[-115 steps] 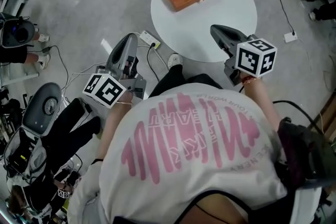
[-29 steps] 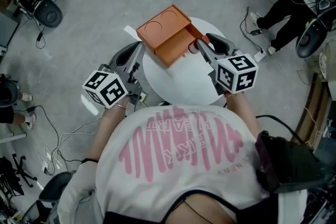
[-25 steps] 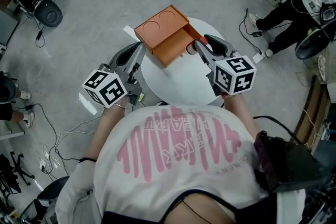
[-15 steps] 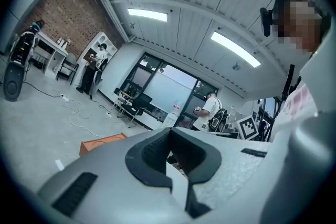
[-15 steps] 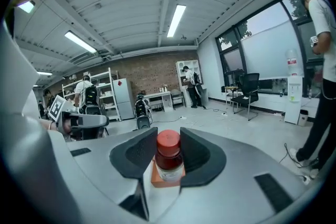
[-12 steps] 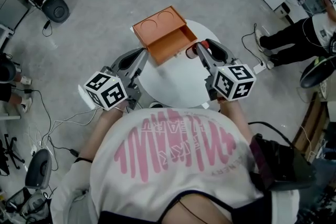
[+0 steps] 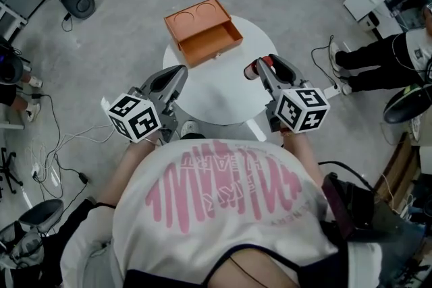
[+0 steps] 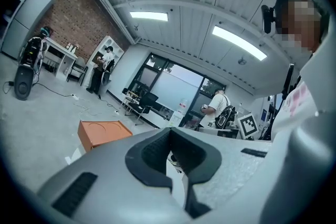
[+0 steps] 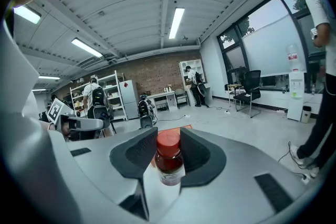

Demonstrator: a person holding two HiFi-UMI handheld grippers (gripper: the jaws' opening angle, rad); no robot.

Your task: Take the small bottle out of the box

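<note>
Print on small bottle [image 9: 169, 164] unreadable, bystander [image 7: 415, 50] cut off at right edge

white pink-printed t-shirt [image 7: 223, 206]; grey left gripper [image 7: 177, 72] and right gripper [image 7: 256, 69].

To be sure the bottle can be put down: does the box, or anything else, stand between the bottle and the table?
Nothing visible does. The right gripper holds the bottle above the right side of the table, well apart from the box, which sits at the table's far edge.
</note>
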